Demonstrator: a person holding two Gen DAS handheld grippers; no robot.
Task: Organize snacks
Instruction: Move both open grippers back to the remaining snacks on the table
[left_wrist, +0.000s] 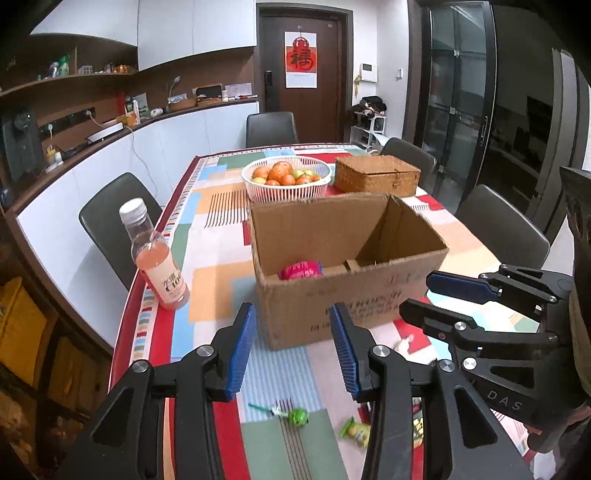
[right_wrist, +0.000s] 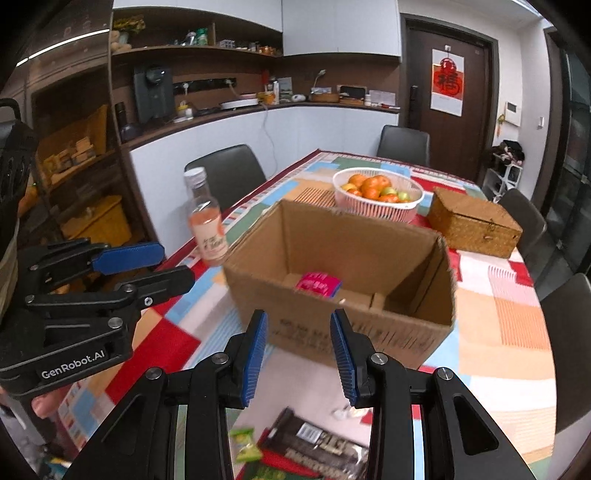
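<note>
Both the left gripper (left_wrist: 292, 345) and right gripper (right_wrist: 298, 354) wide open, holding nothing, above loose snacks at the table's near edge. Open brown cardboard box (left_wrist: 347, 266) just beyond (pink packet (left_wrist: 301, 269) already inside). Dark glossy wrapped snack bar (right_wrist: 314, 445) probably light, crinkly, slippery; best pinched across its narrow middle.

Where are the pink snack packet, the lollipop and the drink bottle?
pink snack packet (right_wrist: 317, 284), right wrist view, wrapper's front.
lollipop (left_wrist: 298, 417), left wrist view, green head.
drink bottle (left_wrist: 159, 265), left wrist view, its label.

Right claw (right_wrist: 298, 354) open above table; pink packet (right_wrist: 317, 284) inside cardboard box (right_wrist: 343, 295).
</note>
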